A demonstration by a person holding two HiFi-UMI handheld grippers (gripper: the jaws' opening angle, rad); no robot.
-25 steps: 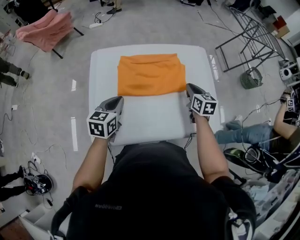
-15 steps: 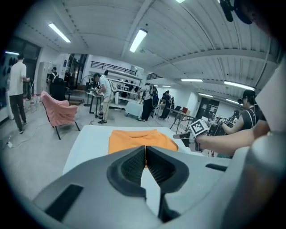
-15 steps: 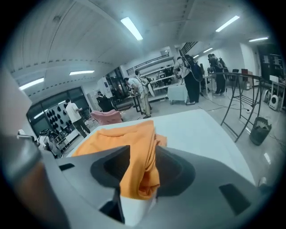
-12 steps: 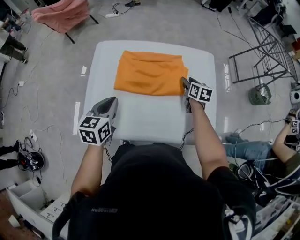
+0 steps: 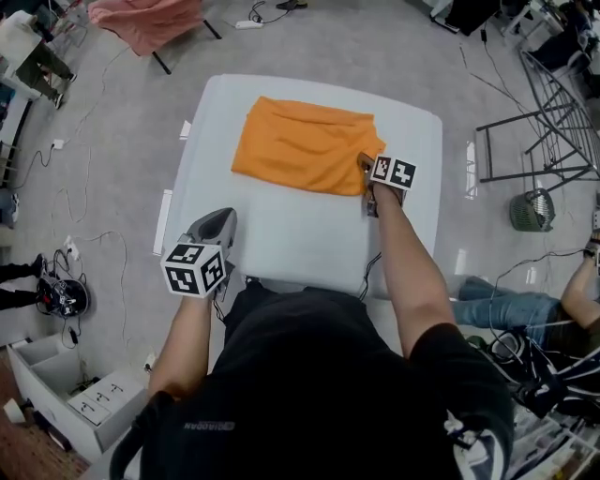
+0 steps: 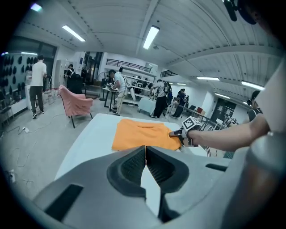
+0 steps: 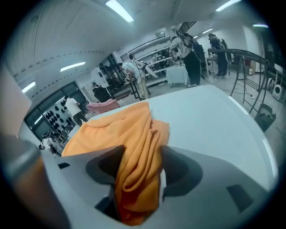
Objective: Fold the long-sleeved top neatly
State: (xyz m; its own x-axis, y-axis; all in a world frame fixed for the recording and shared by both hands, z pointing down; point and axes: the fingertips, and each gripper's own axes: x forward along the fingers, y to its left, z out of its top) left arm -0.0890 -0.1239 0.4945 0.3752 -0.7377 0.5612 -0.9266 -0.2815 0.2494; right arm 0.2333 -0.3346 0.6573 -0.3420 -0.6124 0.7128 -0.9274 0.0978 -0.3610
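White bench (image 5: pixel 291 234) in a busy workroom, folded orange top (image 5: pixel 300 145) lying on its far half, long side running left to right. Right claw (image 5: pixel 365 175) at the top's near right corner, jaws just spread wide, cloth loose between. Left claw (image 5: pixel 219 219) closed tight, empty, well apart at near left.

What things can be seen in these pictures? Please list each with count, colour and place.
table: one, white, middle of the head view
top: one, orange, folded, on the table's far half
cloth: one, pink, beyond the table, far left
metal rack: one, dark, on the floor, far right
drawer unit: one, white, on the floor, near left
left hand-held gripper: one, grey, shut, empty, at the table's near left corner
right hand-held gripper: one, grey, jaws have just been opening, the top's near right corner between them
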